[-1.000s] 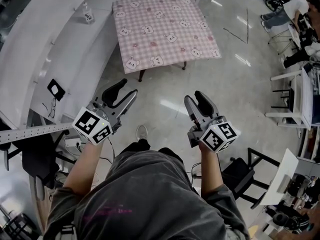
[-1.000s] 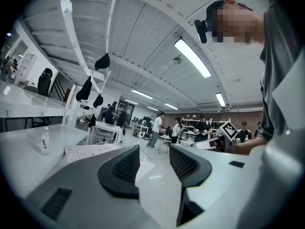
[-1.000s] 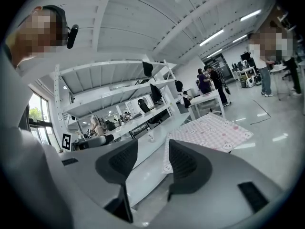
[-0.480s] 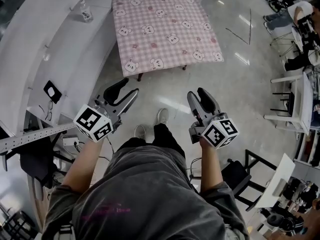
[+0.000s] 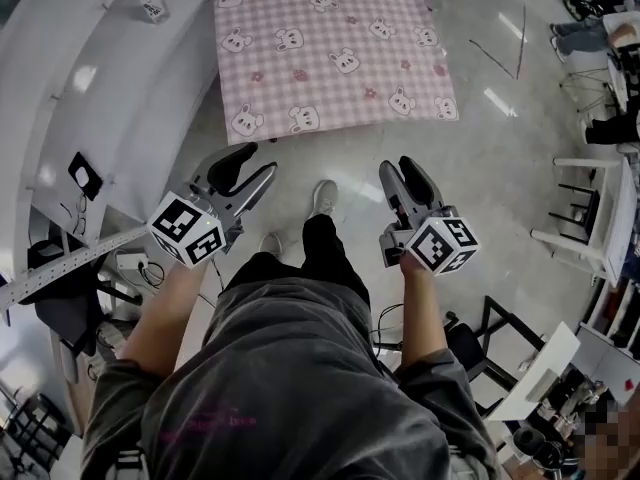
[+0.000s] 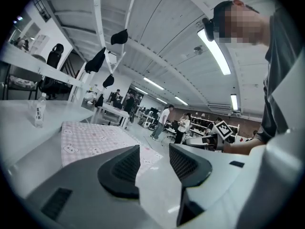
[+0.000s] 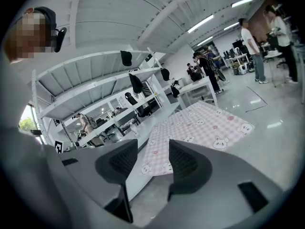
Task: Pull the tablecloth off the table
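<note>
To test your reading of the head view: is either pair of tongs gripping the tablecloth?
No, the left tongs and right tongs hang open over the floor, short of the tablecloth.

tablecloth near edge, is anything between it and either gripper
Nothing visible does. Only bare floor lies between the tablecloth and the left gripper or the right gripper, both open and empty. The person's shoe stands on the floor between the two grippers, seemingly off either one's path.
</note>
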Motion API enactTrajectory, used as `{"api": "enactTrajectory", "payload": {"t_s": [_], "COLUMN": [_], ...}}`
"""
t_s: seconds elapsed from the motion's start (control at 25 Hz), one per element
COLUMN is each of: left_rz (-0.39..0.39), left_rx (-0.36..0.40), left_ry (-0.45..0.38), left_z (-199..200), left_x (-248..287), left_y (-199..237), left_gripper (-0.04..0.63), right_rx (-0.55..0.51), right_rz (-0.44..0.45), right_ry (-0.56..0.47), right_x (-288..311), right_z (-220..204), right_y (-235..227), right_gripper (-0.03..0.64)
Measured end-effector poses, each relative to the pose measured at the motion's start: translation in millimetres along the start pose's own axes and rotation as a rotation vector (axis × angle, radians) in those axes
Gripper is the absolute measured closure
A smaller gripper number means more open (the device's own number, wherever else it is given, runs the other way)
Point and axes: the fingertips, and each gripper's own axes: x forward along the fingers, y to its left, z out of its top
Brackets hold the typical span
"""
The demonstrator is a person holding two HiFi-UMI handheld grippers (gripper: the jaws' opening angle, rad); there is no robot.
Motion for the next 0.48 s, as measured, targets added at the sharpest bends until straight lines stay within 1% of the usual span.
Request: {"api": "enactTrajectory", "payload": {"t_s": [0.24, 0.48], "left_rz": [0.073, 0.133], "left_rx": [-0.080, -0.152], "left_ry": [0.043, 0.089], "left_z": [-37.0, -75.1], "left_x": [41.9, 75.0], "left_y": [28.4, 54.2], "left_gripper": [0.407, 0.407], "right_rx": [0.062, 0.100], "right_rz": [-0.010, -0.018], "right_ry": [0.087, 0.159], "right_x": [37.9, 72.7], "right_z": [-18.5, -36.9], "right_y": [-61.5, -114.9], "right_gripper": [0.430, 0.430]}}
